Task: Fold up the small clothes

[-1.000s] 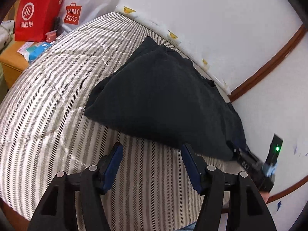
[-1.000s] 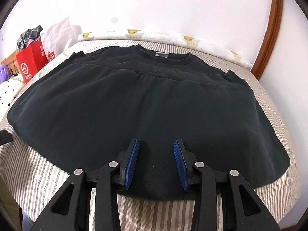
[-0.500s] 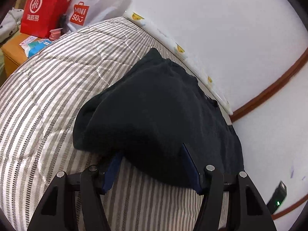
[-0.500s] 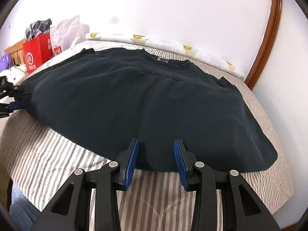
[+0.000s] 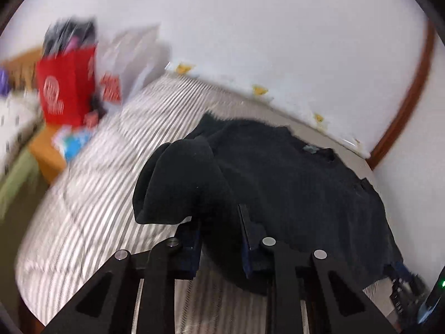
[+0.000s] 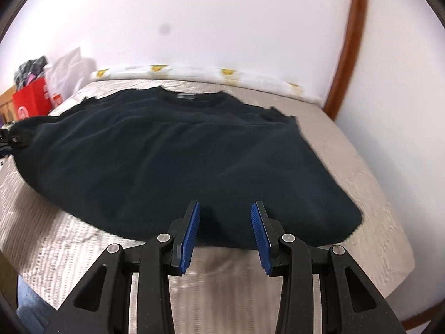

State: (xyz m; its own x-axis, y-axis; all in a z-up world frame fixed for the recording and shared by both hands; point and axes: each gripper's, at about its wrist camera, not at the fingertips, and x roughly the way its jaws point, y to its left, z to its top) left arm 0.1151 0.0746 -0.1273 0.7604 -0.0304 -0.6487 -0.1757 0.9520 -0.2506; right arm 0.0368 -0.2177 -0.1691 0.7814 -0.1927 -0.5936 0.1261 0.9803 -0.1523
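A black sweater [image 5: 292, 181] lies spread on the striped bed, collar towards the wall. My left gripper [image 5: 219, 217] has the sweater's near-left hem corner between its blue pads. Its jaws are closing on that fabric, which is raised off the bed and bunched into a hump. The right wrist view shows the sweater [image 6: 180, 153] flat, with the left gripper at its far left edge [image 6: 7, 139]. My right gripper [image 6: 225, 208] hovers over the near hem. Its pads stand apart and do not pinch the cloth.
The striped bed cover [image 5: 97, 194] runs to a white wall with a brown wooden trim [image 6: 345, 55]. A red bag [image 5: 64, 89] and a white bag [image 5: 130, 55] stand beyond the bed's far left corner, by an orange wooden stand [image 5: 44, 150].
The left gripper slid onto the sweater's corner, narrowed on it and lifted it, with the fabric now humped up. The right gripper drew back from over the sweater to its near hem, with its gap unchanged.
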